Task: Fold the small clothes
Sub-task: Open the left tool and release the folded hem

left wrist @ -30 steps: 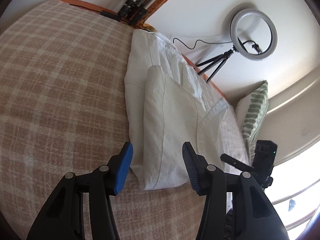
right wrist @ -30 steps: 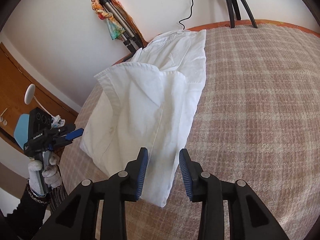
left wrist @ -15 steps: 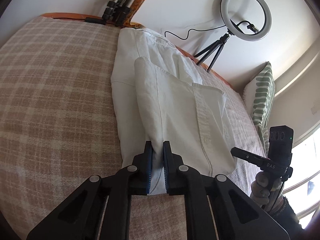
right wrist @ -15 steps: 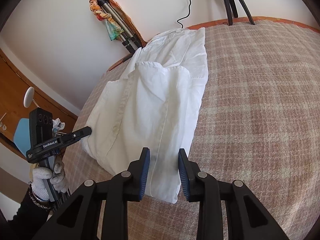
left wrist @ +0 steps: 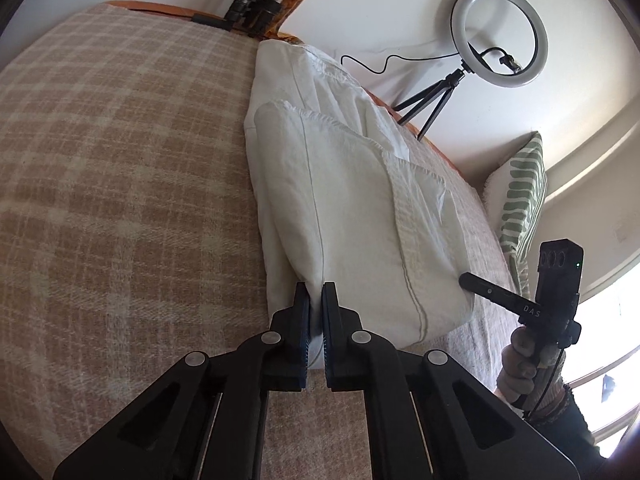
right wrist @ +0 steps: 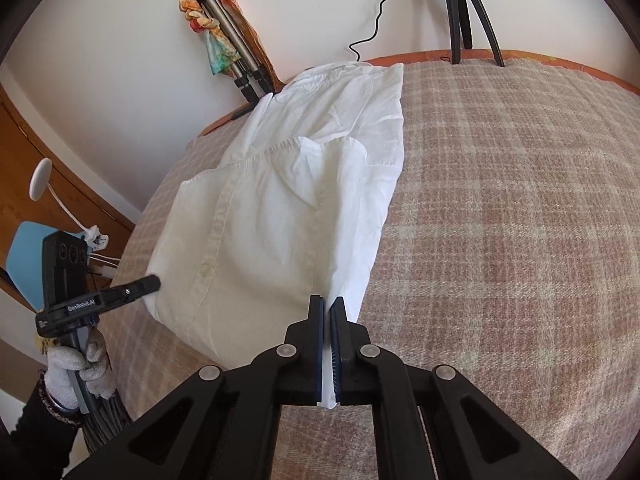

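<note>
Gripping shirt hem, both sides

Left gripper (left wrist: 315, 312) jaws nearly closed, pinching the near edge of the white shirt (left wrist: 352, 216). Right gripper (right wrist: 328, 328) likewise clamps the hem. Shirt lies partly folded on the plaid bed (right wrist: 520, 220).

White button-front shirt (left wrist: 352, 216) (right wrist: 280, 216), partly folded lengthwise, lies along the plaid-covered bed (left wrist: 120, 200) (right wrist: 512, 200). Button placket and seams are visible on the upper layer, which is doubled back over the lower layer. Near hem is raised off the bed at two pinched corners; fabric lightly creased.
</note>
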`<state>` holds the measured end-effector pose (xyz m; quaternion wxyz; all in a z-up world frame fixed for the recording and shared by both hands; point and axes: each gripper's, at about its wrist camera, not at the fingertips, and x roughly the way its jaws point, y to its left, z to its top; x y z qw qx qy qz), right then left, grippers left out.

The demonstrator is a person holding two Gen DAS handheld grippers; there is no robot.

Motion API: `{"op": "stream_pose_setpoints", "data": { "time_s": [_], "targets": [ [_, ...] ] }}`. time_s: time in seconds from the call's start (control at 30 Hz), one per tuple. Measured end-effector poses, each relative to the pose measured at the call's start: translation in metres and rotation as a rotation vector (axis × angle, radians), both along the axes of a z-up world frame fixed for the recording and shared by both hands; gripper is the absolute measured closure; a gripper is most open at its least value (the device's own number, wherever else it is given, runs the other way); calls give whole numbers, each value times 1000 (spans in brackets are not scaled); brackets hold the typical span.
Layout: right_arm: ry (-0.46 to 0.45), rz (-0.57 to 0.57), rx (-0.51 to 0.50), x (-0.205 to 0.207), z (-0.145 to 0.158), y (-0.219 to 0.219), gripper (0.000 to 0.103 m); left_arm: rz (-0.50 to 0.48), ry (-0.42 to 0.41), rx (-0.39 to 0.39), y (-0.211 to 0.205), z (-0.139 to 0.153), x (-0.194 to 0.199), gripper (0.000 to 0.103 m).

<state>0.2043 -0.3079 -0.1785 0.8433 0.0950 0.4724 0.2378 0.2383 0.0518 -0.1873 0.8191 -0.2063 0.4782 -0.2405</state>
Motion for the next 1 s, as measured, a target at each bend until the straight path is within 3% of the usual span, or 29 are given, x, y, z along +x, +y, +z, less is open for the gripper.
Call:
{"op": "stream_pose_setpoints", "data": {
  "time_s": [0.17,0.27,0.37,0.57,0.7,0.87,1.0],
  "targets": [
    [-4,-13,-48,-2,4,-2,100,-13,-28,115,-5,12,-4,94],
    [-93,-39,-108,-9,23,-4,93,35,-111,144,2,31,-12,94],
    [-157,-28,-18,-10,42,-5,79,9,-184,145,-7,47,-8,94],
    [-151,37,11,15,39,32,77,-63,-150,135,-42,34,25,94],
    [-120,14,-28,35,23,46,78,-77,-119,222,-54,17,41,94],
    [-25,-127,-130,66,2,20,84,-9,-89,202,-28,15,54,94],
    [-45,-113,-115,73,16,1,77,23,-115,193,-3,35,72,93]
  ]
}}
